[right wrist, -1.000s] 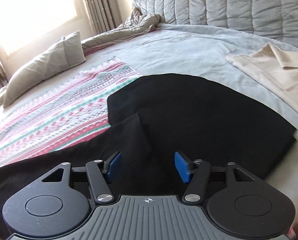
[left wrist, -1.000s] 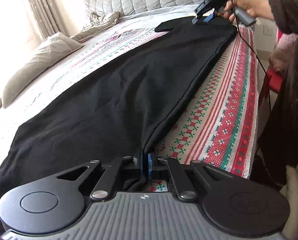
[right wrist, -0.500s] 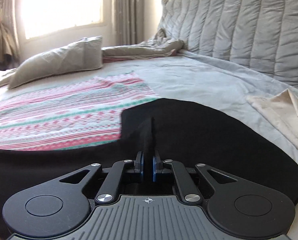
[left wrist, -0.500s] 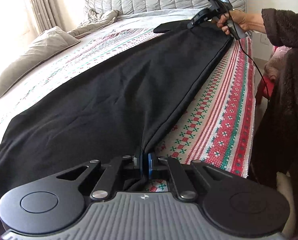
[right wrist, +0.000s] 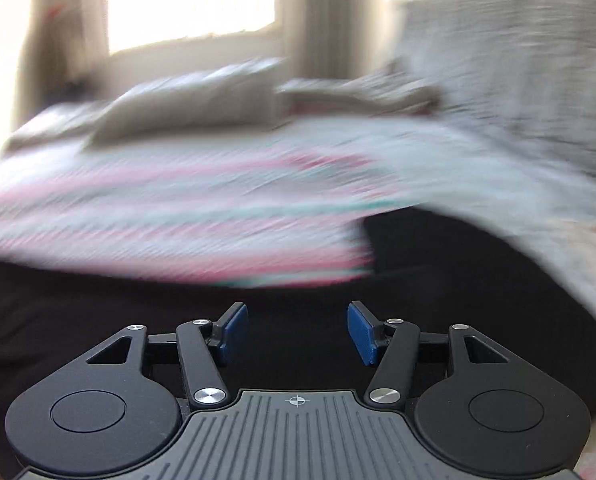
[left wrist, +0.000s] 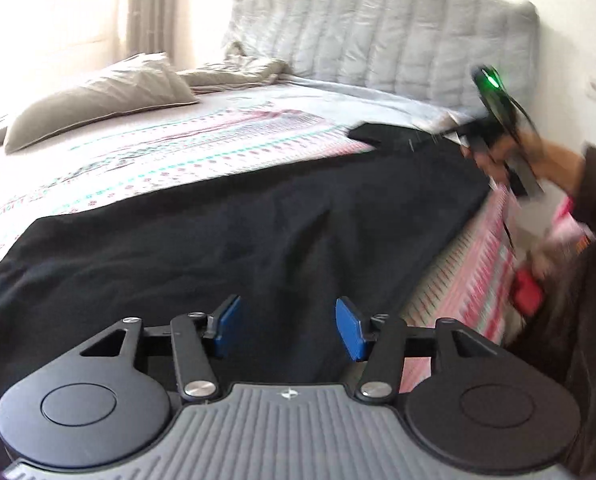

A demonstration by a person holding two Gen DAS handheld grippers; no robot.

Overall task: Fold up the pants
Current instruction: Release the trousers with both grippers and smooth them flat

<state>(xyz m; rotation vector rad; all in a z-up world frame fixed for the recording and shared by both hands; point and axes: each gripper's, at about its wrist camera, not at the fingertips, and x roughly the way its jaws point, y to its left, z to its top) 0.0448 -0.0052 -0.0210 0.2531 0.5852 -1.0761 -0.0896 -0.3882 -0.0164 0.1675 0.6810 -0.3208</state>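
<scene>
The pants (left wrist: 225, 240) are plain black, a thick matte cloth with no print or trim that shows. They lie spread flat along the near side of the bed (left wrist: 177, 148), from the lower left of the left wrist view up toward the headboard (left wrist: 378, 36). Soft creases run through the middle of the cloth. Their far edge makes a long line against the striped blanket (left wrist: 145, 164), and a small dark corner pokes out past that line at the far end. Their near edge follows the side of the bed, where the blanket hangs down in pink and red stripes.

The left gripper (left wrist: 287, 326) hangs just over the pants. Its jaws are opening, the 2 blue pads (left wrist: 348, 328) stand well apart, and no cloth is pinched between them; the black cloth only shows below the gap.

The right gripper (right wrist: 295, 332) is in the same state in its own view: jaws opening, pads wide apart, nothing caught between them, black cloth underneath. That view is heavily blurred, so the pants (right wrist: 438, 280) read there only as a dark mass across the lower half, under the smeared stripes of the blanket (right wrist: 177, 216).

From the left wrist view the right gripper (left wrist: 458, 136) shows at the far end of the pants, blurred, with a green light on top and a hand (left wrist: 494, 156) around its handle. A pillow (left wrist: 97, 96) lies across the bed by the curtain (left wrist: 149, 4).
</scene>
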